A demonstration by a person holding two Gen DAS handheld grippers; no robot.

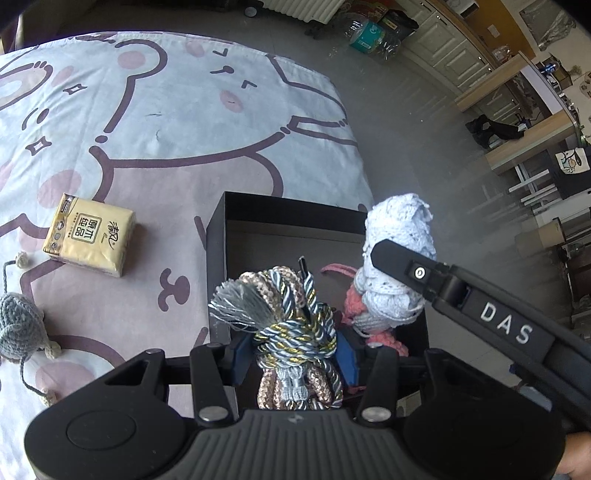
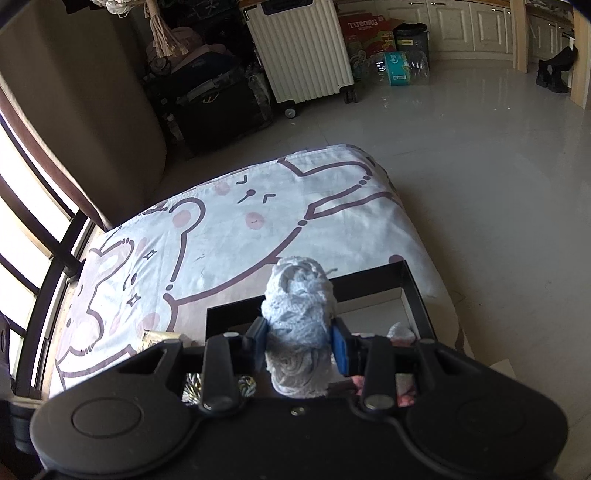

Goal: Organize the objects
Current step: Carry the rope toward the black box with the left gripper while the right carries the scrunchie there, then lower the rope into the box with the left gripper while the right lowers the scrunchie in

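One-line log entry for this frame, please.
left hand-held gripper: shut on braided cord | right hand-held gripper: shut on white lace bundle | both over black box

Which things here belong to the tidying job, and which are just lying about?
Part of the job:
- black box
- braided cord bundle, in the left gripper
- white lace roll, in the right gripper
- pink knit toy in the box
- tissue pack
- grey knit mouse

Just lying about:
- suitcase
- cardboard carton
- bottle pack

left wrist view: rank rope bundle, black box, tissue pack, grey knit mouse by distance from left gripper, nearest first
1. rope bundle, clamped in the left gripper
2. black box, directly beneath
3. and 4. tissue pack, up-left on the sheet, and grey knit mouse, far left: too close to call
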